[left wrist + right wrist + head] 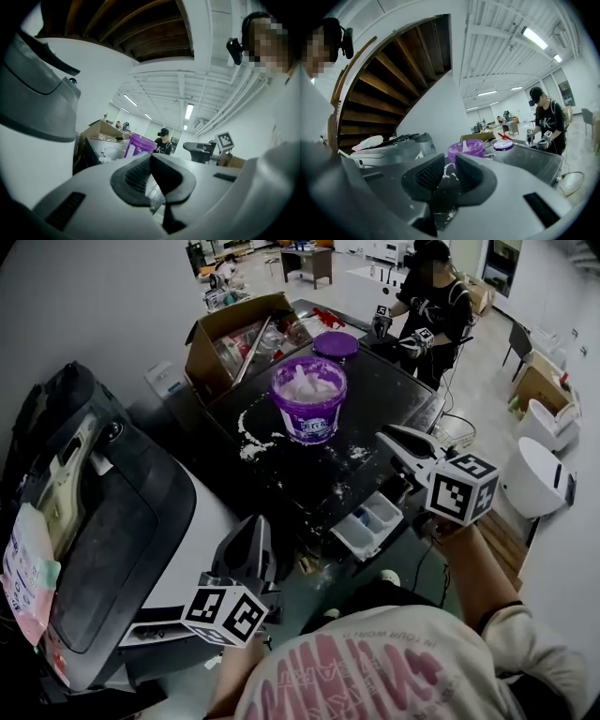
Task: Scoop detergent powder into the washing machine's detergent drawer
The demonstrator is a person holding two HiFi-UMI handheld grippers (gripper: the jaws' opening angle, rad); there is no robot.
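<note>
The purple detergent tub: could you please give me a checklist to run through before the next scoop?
1. Tub open: ok. The purple tub has its lid off, and the purple lid lies behind it.
2. Scoop on hand: ok. A white handle stands up from the powder.
3. Drawer ready: ok. The detergent drawer is pulled out.
4. Right claw free: ok. Its jaws are apart with nothing between them, only powder dust.
5. Left claw free: ok. Its jaws are together and empty.
6. Machine top clean: not ok. Spilled powder lies beside the tub.
</note>
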